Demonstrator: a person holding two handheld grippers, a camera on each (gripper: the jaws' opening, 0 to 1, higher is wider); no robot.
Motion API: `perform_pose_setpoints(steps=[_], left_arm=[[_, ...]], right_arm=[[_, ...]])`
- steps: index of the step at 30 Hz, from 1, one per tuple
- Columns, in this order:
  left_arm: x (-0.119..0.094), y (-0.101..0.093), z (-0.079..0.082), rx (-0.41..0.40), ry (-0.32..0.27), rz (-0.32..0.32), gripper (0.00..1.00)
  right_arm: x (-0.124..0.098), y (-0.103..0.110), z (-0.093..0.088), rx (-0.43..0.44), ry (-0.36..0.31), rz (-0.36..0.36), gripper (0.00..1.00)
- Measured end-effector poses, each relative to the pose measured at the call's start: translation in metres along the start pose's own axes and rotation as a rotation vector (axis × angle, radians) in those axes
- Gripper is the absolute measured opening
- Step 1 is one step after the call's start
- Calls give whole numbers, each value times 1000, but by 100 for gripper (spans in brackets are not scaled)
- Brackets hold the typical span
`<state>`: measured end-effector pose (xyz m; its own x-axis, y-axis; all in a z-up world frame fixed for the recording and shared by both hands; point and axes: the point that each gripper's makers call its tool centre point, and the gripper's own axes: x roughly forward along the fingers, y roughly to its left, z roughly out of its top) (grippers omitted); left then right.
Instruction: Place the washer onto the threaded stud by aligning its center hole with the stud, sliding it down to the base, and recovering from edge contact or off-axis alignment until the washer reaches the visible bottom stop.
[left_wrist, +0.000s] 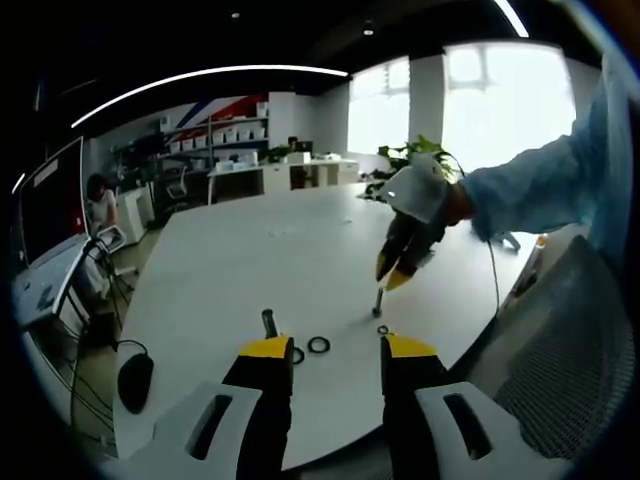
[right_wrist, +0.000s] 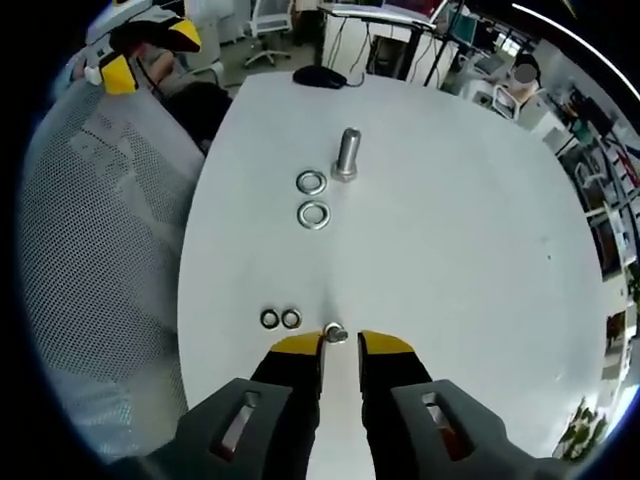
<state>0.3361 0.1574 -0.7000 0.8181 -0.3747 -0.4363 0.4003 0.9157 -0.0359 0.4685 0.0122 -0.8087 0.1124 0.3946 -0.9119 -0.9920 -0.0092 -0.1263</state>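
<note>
Left gripper view: left gripper (left_wrist: 338, 352) at bottom center, jaws apart, empty; a washer (left_wrist: 318, 345) lies between them on the table (left_wrist: 250, 260). Right gripper (left_wrist: 397, 270) hovers center right over a small stud (left_wrist: 378, 300).

Right gripper view: right gripper (right_wrist: 340, 345), jaws narrowly parted, nothing visibly held, stud (right_wrist: 335, 333) at its tips. A large stud (right_wrist: 347, 153) stands upper center, two washers (right_wrist: 312, 198) beside it.

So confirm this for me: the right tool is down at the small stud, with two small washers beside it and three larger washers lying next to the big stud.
Not quite. The right gripper view shows two larger washers next to the big stud, not three. The rest holds: the right tool is down at the small stud, with two small washers beside it.
</note>
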Motion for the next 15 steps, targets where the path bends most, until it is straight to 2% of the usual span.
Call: perform_pose_setpoints(steps=[15], left_arm=[[0,0,1,0,-7,1,33]], right_arm=[[-6,12,-4,84,-25,5,15]])
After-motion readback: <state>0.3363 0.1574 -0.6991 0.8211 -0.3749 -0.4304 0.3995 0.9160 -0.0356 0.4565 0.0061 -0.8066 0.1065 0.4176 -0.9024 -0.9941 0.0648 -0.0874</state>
